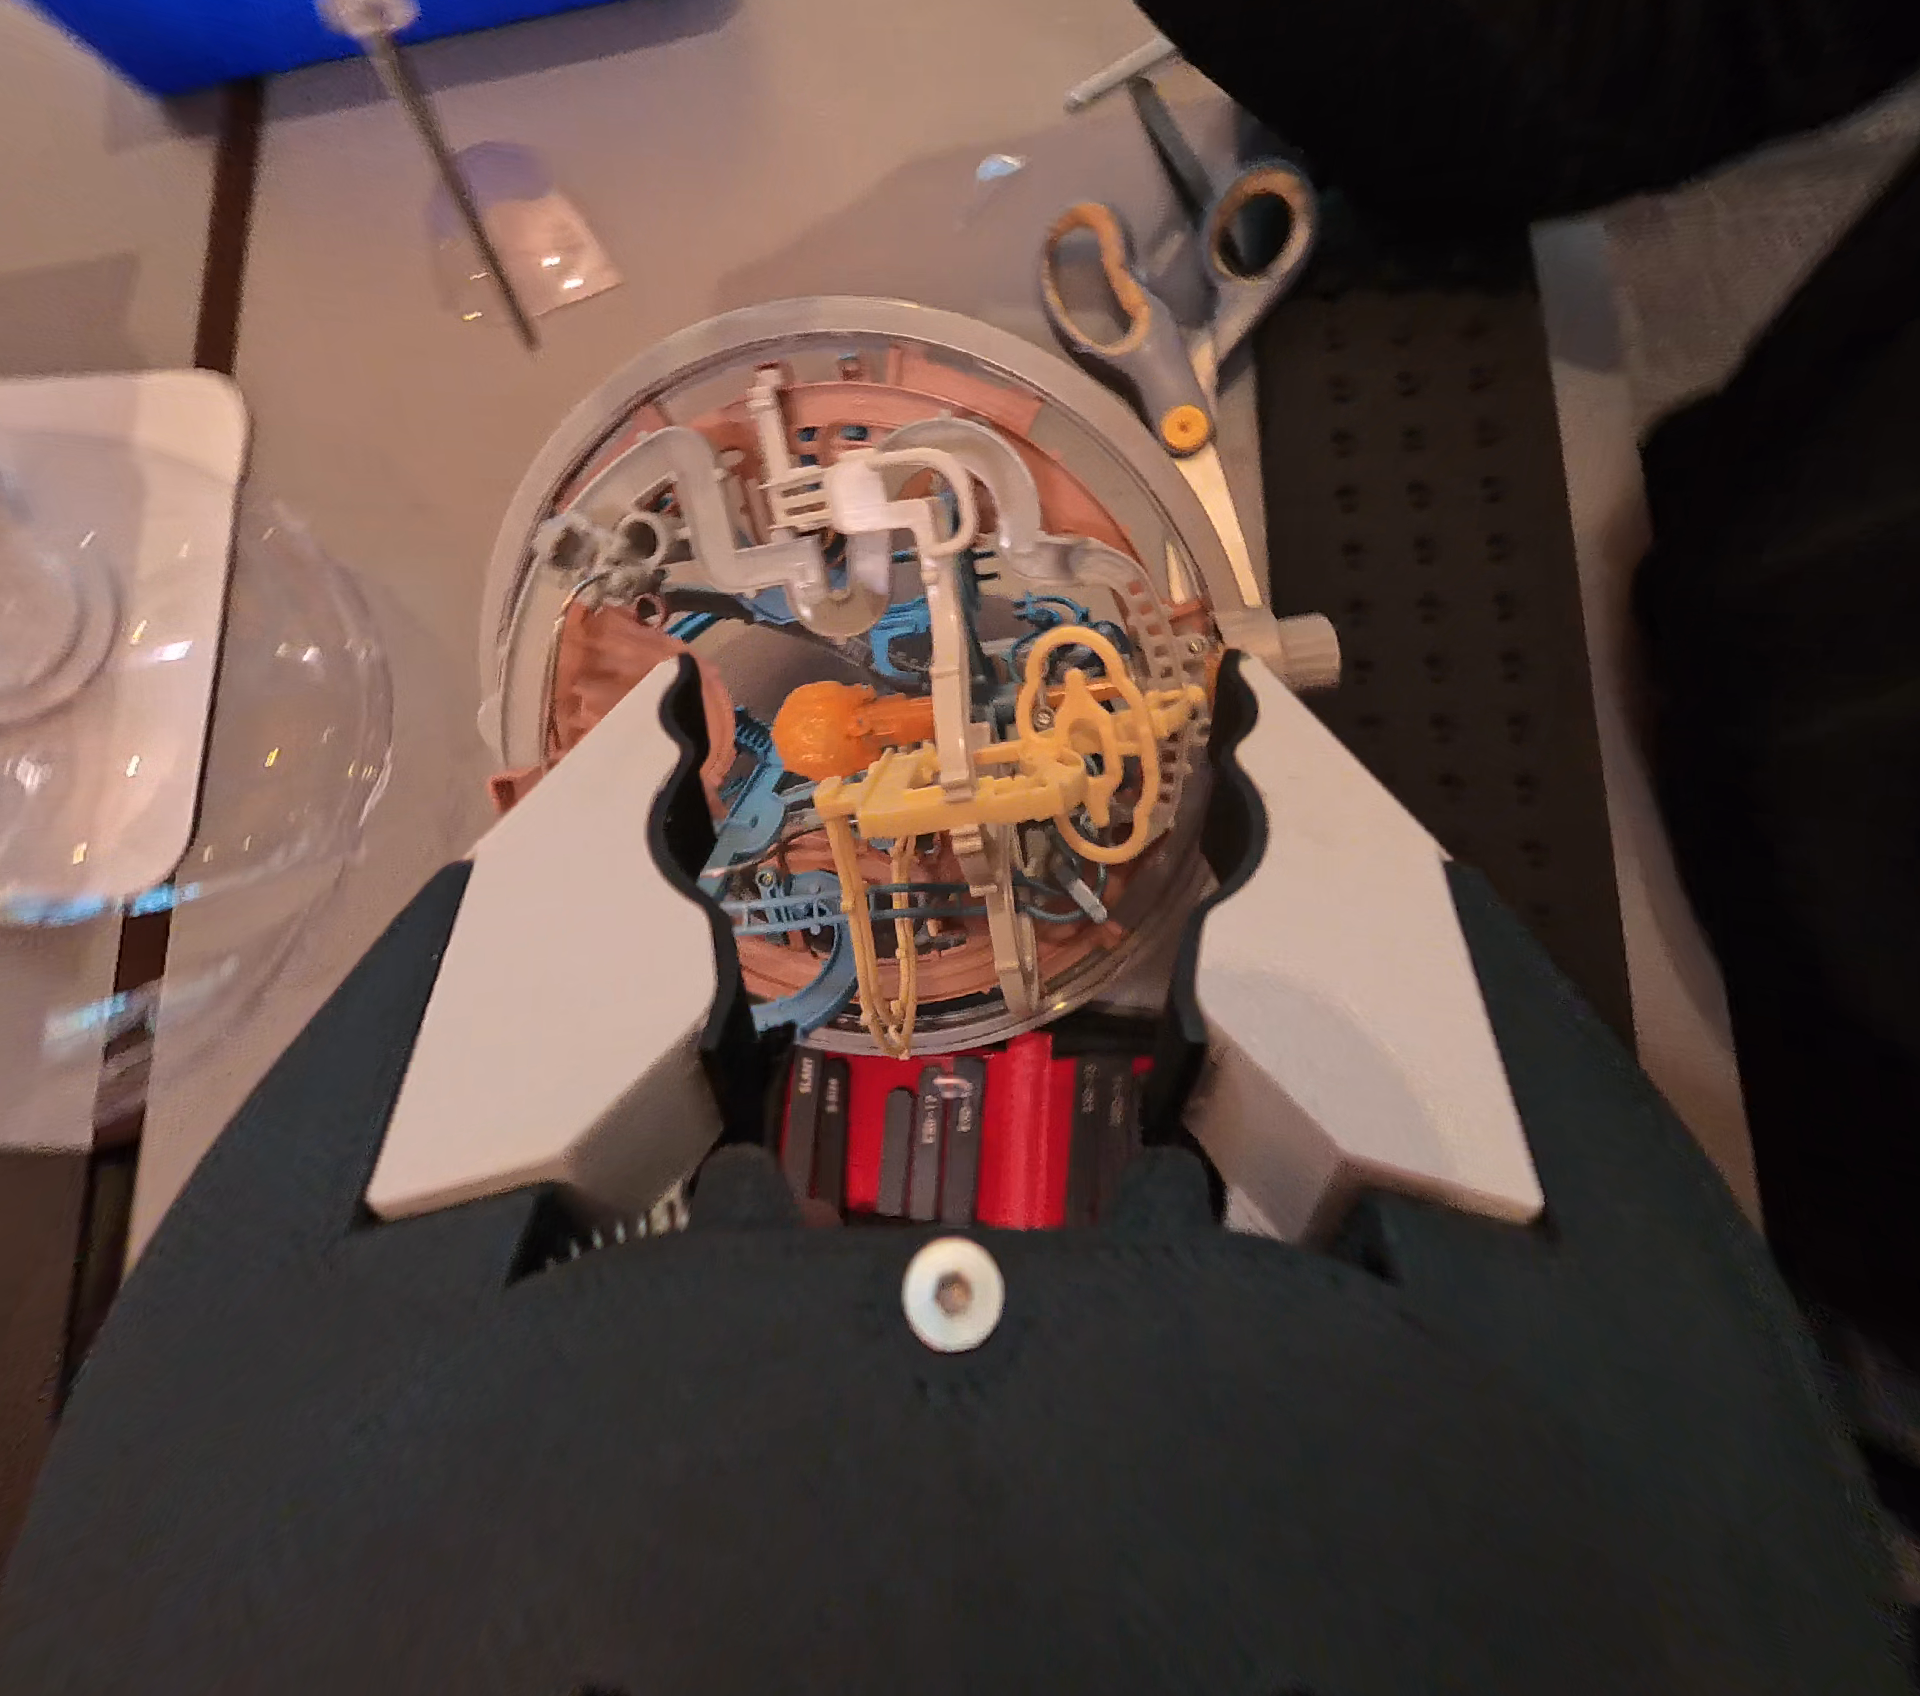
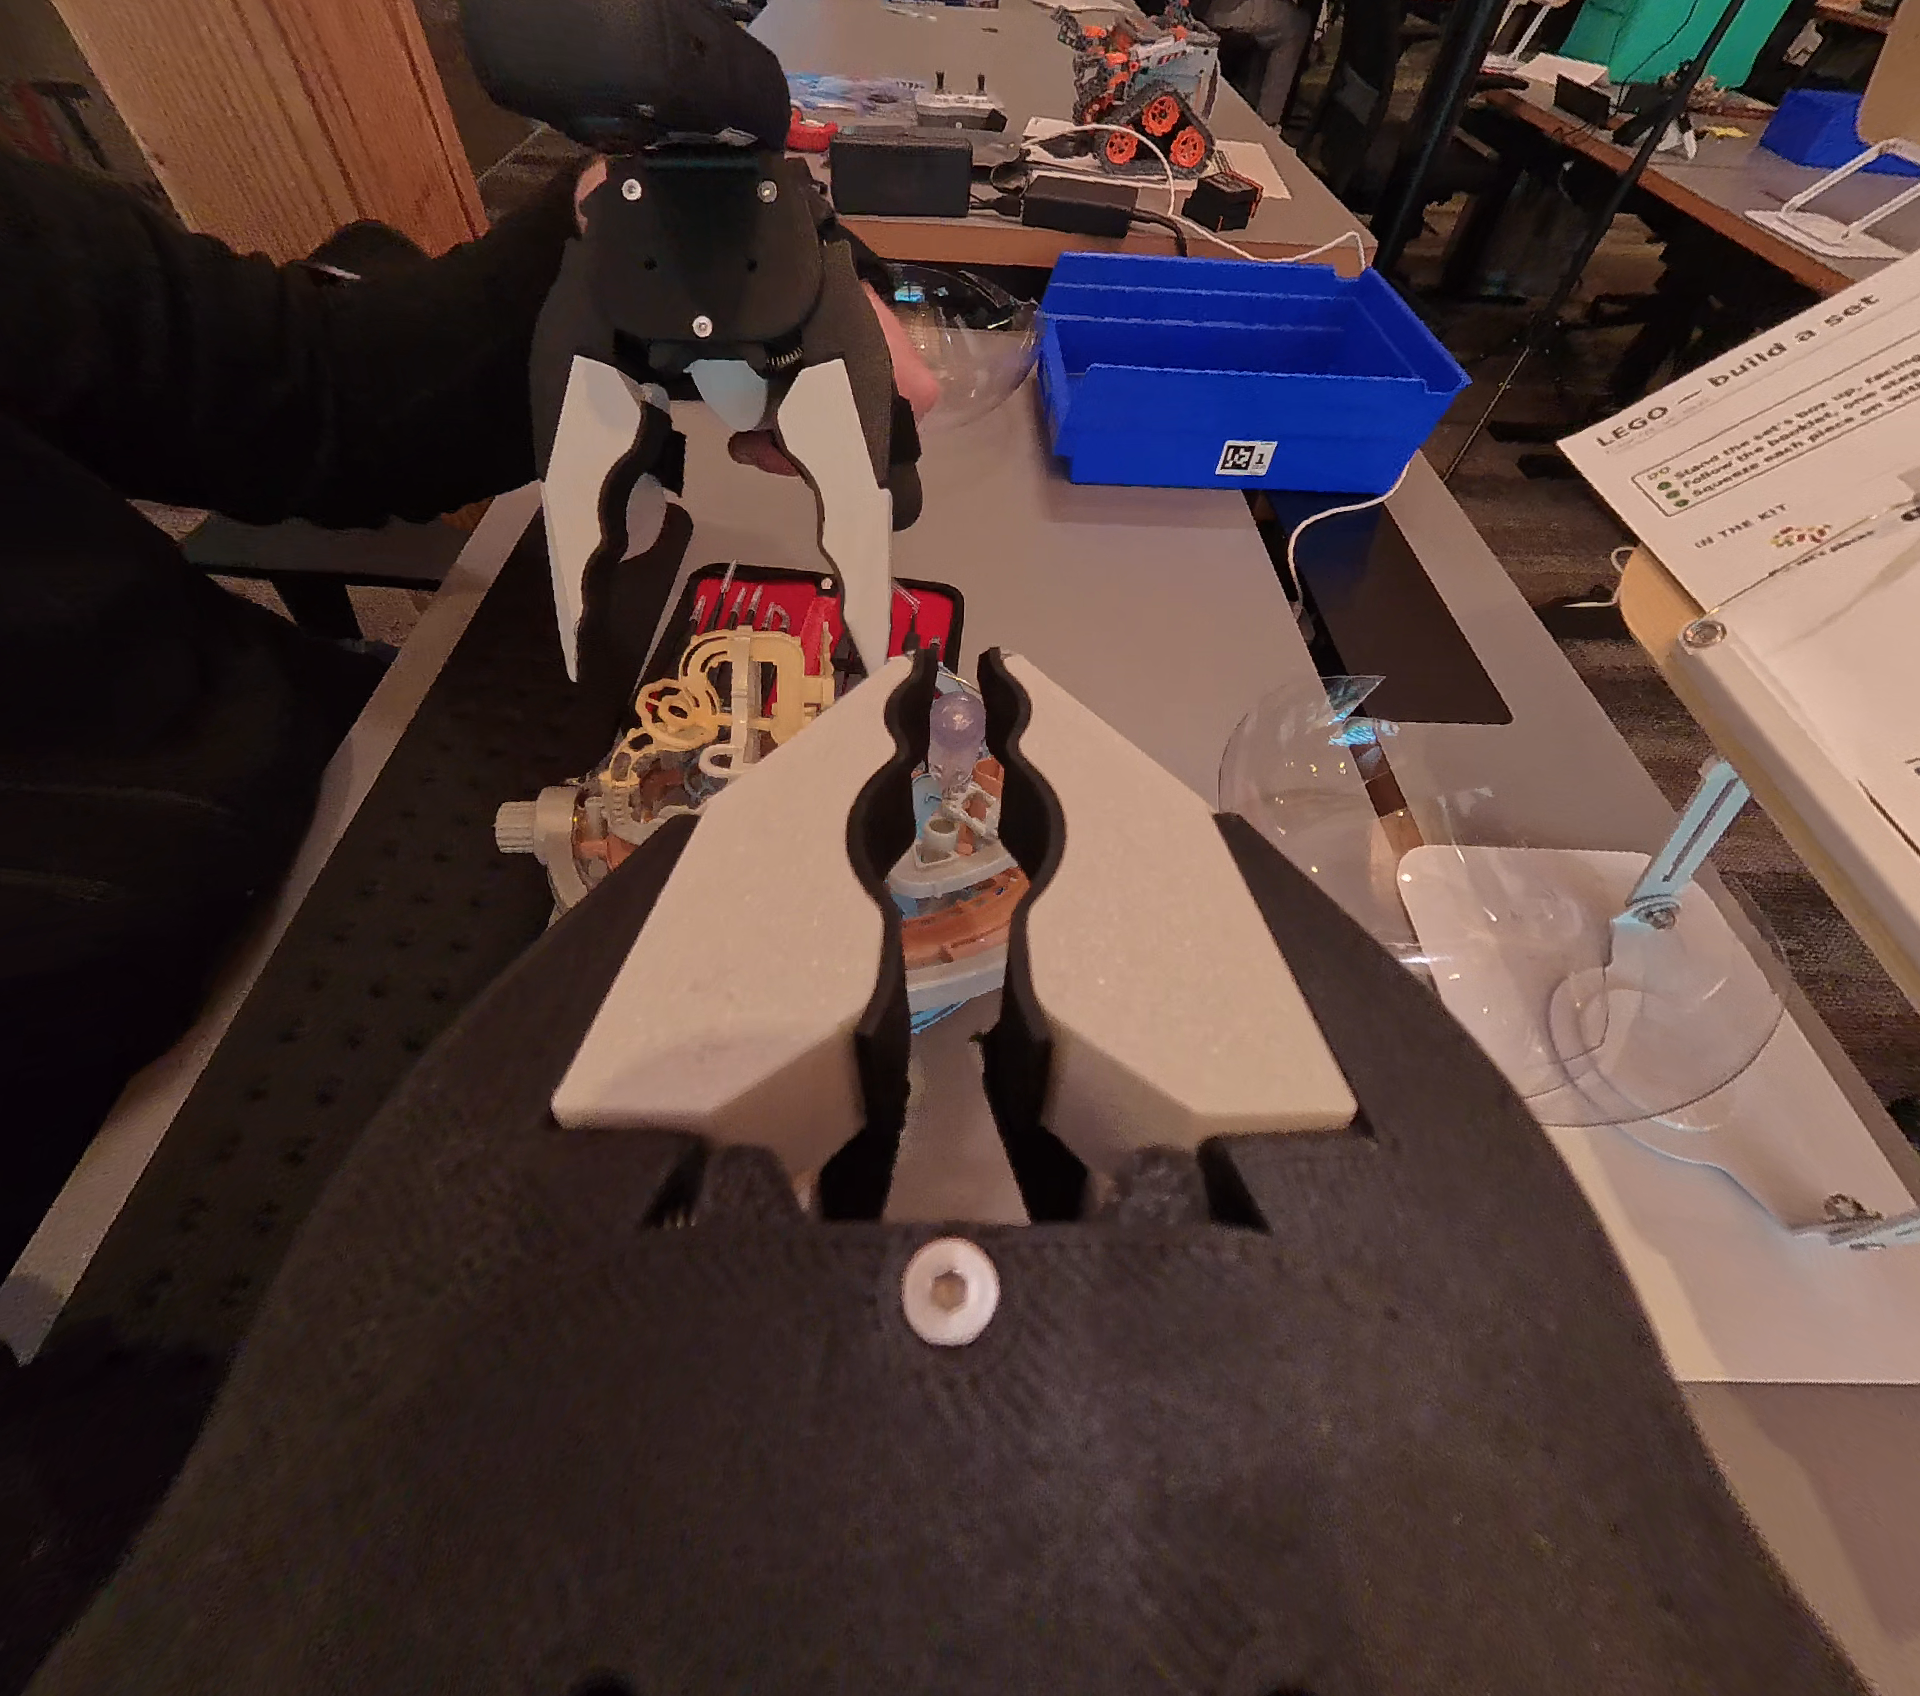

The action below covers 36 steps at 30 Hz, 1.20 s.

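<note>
Grey worktop (image 2: 1122,607) in an open workshop, more benches behind it, a wooden pillar (image 2: 239,5) at the far left of my right wrist view.

Item: round model (image 1: 862,680), a clear-rimmed disc packed with grey, tan, blue and yellow plastic parts and an orange piece near its middle. It sits on the worktop, partly over a red tool case (image 1: 966,1137).

Item: my left gripper (image 1: 951,690), fingers wide apart, hanging above the model. In its own view the disc fills the gap between the fingers (image 1: 582,898); the right view shows their tips clear of it, touching nothing.

Item: my right gripper (image 2: 951,680), fingers nearly together with a narrow gap. A small pale purple piece (image 2: 956,727) atop the model (image 2: 707,711) shows in that gap; I cannot tell whether the tips touch it.

Item: scissors (image 1: 1174,306), grey and tan handles, just beside the model's rim, by a black perforated mat (image 1: 1403,607).

Item: screwdriver (image 1: 416,77) with clear handle, lying across the edge of a blue bin (image 2: 1236,368).

Item: clear plastic domes (image 2: 1351,805), near the model.

Item: white base of a stand (image 2: 1662,1075) carrying a printed sheet.
</note>
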Tool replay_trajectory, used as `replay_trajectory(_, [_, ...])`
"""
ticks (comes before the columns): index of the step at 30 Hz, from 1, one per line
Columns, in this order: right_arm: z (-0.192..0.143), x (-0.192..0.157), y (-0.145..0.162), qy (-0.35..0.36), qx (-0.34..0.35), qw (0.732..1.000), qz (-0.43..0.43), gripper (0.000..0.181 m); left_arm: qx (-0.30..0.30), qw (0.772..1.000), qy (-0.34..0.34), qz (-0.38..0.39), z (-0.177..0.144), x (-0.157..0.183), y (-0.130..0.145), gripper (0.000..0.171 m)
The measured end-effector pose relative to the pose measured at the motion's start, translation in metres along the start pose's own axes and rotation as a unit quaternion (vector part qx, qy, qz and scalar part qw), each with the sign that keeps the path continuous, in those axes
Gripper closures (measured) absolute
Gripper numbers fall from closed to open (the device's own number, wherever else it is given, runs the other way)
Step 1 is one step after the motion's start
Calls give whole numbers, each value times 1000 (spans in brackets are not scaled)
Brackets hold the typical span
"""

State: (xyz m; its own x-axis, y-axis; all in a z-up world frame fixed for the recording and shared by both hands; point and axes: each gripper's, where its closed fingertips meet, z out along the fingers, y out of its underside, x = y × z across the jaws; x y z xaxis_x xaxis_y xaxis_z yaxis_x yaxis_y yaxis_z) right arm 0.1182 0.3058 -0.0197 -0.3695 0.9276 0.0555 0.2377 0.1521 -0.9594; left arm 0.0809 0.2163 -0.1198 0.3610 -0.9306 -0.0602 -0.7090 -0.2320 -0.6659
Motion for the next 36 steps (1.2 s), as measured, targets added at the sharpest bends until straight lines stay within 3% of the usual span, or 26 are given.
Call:
replay_trajectory(5, [6, -2, -2, -1, -7, 1000, -8, 174, 67, 971, -125, -192, -13, -4, 19, 66])
replay_trajectory(8, [9, 0, -2, -3, -3, 1000, -3, 174, 137, 940, -151, -274, -14, 6, 22, 60])
replay_trajectory(10, [11, 1, -1, -4, -5, 1000, -1, 173, 135, 935, -144, -294, 3, 19, 23, 47])
replay_trajectory(13, [14, -2, -2, -6, -8, 1000, -4, 174, 134, 925, -191, -299, 16, 5, 22, 59])
replay_trajectory(14, [16, -3, -2, -6, -11, 1000, -6, 173, 127, 924, -214, -289, 19, -2, 25, 72])
replay_trajectory(15, [16, -4, -2, -7, -13, 1000, -7, 173, 106, 929, -238, -264, 21, -8, 30, 83])
replay_trajectory(17, [18, -6, -3, -10, -14, 1000, -8, 173, 88, 939, -244, -225, 25, -13, 33, 86])
replay_trajectory(23, [17, 0, 2, -10, -10, 1000, 2, 174, 60, 975, -179, -115, 26, -16, 34, 91])
replay_trajectory(27, [10, 5, 4, -2, -5, 1000, 8, 174, -17, 985, -166, 36, 26, -16, 38, 92])
replay_trajectory(30, [2, 7, 4, 5, 0, 1000, 9, 173, -95, 964, -182, 167, 19, -25, 42, 92])
replay_trajectory(33, [-4, 10, 6, 13, 1, 1000, 13, 173, -178, 935, -182, 248, 13, -31, 46, 93])
replay_trajectory(36, [-7, 14, 8, 19, 3, 1000, 19, 173, -253, 872, -228, 353, 11, -40, 53, 93])
